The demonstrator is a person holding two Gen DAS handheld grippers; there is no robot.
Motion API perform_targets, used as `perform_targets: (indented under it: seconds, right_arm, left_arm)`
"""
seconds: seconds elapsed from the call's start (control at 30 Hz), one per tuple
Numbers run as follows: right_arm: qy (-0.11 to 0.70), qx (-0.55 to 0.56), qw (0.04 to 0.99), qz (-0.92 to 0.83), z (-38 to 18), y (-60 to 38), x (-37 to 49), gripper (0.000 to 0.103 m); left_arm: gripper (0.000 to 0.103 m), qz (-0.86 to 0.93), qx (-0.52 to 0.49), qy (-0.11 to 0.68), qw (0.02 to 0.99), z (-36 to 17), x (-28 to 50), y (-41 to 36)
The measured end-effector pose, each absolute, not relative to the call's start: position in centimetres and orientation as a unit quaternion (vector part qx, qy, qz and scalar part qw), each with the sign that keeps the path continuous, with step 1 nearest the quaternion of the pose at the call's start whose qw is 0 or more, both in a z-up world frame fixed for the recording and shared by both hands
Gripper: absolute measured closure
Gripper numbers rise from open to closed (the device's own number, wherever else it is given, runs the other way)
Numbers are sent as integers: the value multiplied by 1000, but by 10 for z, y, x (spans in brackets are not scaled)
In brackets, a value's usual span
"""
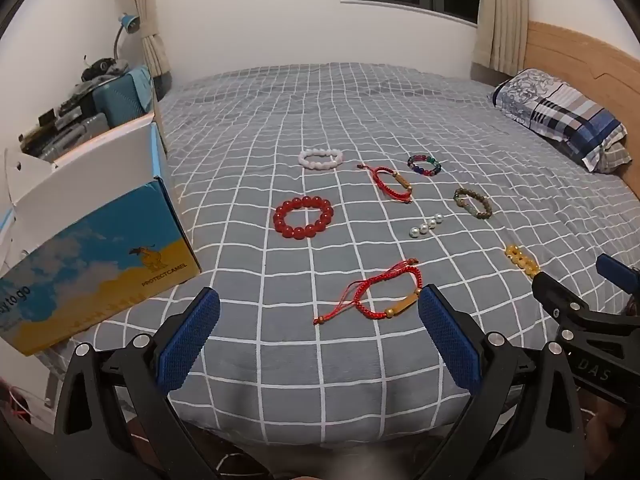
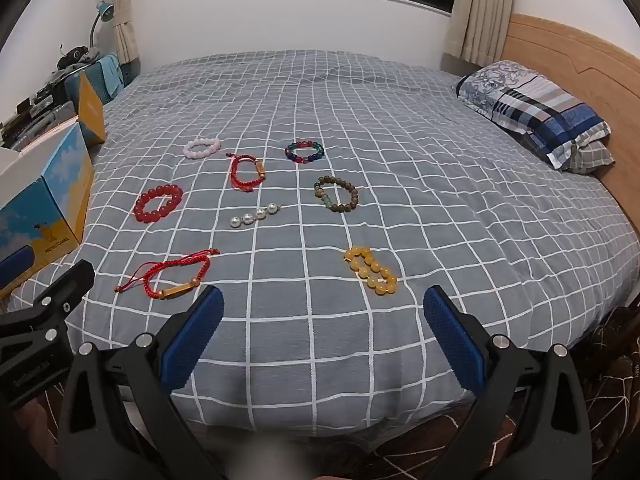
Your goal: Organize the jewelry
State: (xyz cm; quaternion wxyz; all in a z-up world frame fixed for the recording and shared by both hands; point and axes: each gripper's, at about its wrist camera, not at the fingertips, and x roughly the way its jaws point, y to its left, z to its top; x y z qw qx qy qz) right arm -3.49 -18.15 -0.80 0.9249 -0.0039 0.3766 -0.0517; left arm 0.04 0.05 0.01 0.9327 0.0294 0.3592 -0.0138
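With both grippers gaping empty, the yellow bead bracelet (image 2: 371,271) is lying flattened, pointing toward five o'clock

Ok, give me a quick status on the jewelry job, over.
Left tool open, empty; right tool open, empty. Bracelets still spread on the bed; nearest: red cord bracelet, yellow bead bracelet. Open box at left. Nothing blocking.

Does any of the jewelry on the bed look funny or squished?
Yes. The yellow bead bracelet near the bed's edge is squashed into a double row instead of an open ring like the red bead bracelet. The pearl piece lies as a short straight line, not a loop.
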Motion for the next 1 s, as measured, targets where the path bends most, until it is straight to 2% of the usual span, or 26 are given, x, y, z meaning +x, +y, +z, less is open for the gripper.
perform_targets:
  seconds: [1.0]
  right_arm:
    - [375, -6, 925, -53, -5, -179, -35, 7]
  left_arm:
    - [6, -21, 22, 361, 932, 0, -1, -1]
